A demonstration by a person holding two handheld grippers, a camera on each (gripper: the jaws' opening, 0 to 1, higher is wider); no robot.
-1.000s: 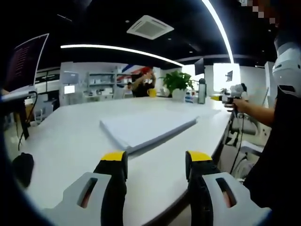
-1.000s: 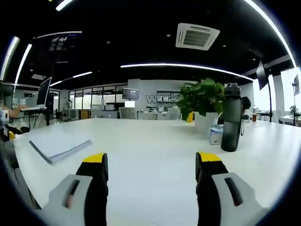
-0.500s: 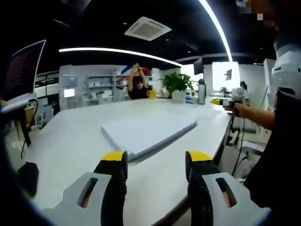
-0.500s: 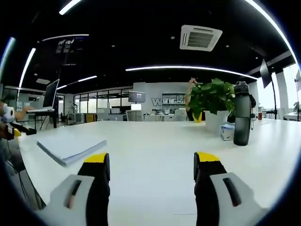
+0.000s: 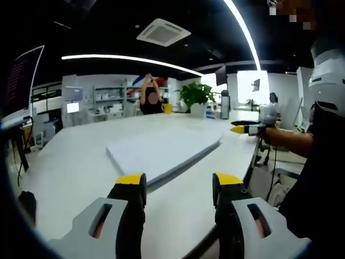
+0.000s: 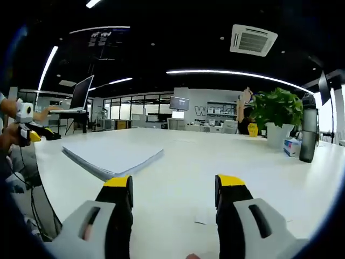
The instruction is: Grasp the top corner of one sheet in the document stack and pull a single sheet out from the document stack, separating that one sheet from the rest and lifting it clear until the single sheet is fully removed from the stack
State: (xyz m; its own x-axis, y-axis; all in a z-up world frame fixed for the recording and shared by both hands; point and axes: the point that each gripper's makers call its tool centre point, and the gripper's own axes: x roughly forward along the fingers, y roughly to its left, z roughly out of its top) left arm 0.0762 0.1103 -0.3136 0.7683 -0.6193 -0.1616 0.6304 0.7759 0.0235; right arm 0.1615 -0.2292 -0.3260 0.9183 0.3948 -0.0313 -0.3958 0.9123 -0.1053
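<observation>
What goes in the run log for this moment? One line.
left gripper: open, empty | right gripper: open, empty | stack: flat on table, untouched

Left gripper (image 5: 179, 186): jaws parted, yellow-tipped, nothing between them, rising from the bottom centre of the left gripper view.
Right gripper (image 6: 172, 189): jaws parted, empty, bottom centre of the right gripper view; also seen at right middle of the left gripper view, held level on an outstretched forearm.

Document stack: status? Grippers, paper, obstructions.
Left gripper open, right gripper open, both short of the paper. Document stack flat on table, untouched. Nothing between jaws and stack.
</observation>
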